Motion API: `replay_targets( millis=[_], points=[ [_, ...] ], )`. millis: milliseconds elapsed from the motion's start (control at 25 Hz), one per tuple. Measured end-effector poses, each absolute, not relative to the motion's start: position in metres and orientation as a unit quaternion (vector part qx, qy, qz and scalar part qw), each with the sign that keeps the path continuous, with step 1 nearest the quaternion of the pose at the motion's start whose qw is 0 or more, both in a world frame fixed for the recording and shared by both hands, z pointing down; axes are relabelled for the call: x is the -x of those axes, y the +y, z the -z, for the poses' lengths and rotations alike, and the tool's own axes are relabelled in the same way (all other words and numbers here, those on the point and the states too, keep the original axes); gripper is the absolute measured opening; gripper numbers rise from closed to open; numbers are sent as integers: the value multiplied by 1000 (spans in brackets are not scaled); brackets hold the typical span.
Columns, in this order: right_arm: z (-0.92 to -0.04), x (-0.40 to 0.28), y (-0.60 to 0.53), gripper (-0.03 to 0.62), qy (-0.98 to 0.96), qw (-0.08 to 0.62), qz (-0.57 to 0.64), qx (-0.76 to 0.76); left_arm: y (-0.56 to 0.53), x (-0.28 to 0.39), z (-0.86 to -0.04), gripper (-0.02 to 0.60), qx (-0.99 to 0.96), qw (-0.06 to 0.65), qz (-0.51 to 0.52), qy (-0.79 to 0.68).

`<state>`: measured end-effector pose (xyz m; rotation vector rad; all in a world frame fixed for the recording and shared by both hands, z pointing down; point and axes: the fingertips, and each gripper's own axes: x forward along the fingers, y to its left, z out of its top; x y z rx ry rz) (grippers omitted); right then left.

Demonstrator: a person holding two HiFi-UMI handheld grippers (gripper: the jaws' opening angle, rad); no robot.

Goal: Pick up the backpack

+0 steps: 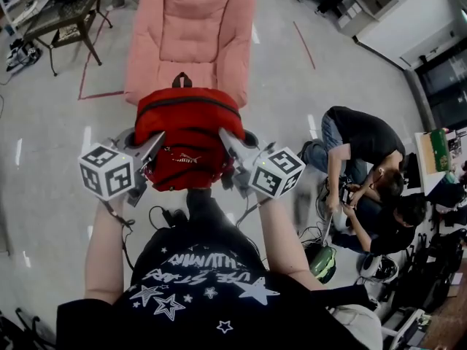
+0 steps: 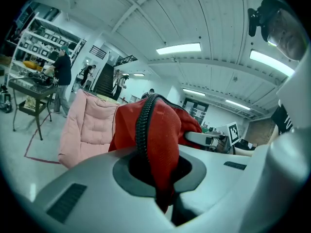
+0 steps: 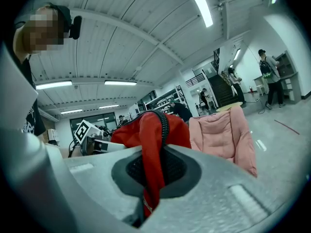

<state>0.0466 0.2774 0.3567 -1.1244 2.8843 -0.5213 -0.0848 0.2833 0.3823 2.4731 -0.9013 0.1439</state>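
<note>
Two sides of a soft red fabric backpack (image 1: pixel 188 126) are gripped, the left gripper (image 1: pixel 156 143) and the right gripper (image 1: pixel 226 138) each pinched shut on a zip-edged fold, just in front of a pink padded floor chair (image 1: pixel 191 39). Limp and probably light, it is judged best supported at both sides; thin folds could slip.

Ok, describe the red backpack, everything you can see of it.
The backpack is red fabric with a black zip over its top, a black carry loop and a small white logo in front. It hangs between the left gripper and the right gripper, each shut on a fold of cloth at its side. A pink chair stands behind it.
</note>
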Motion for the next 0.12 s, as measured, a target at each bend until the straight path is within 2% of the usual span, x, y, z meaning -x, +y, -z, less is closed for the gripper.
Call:
replay_targets(
  millis=[120],
  points=[
    [-377,-39,285,2,919,-5,166,357,292,92,-404,41,-907,258,-46,-330]
  ],
)
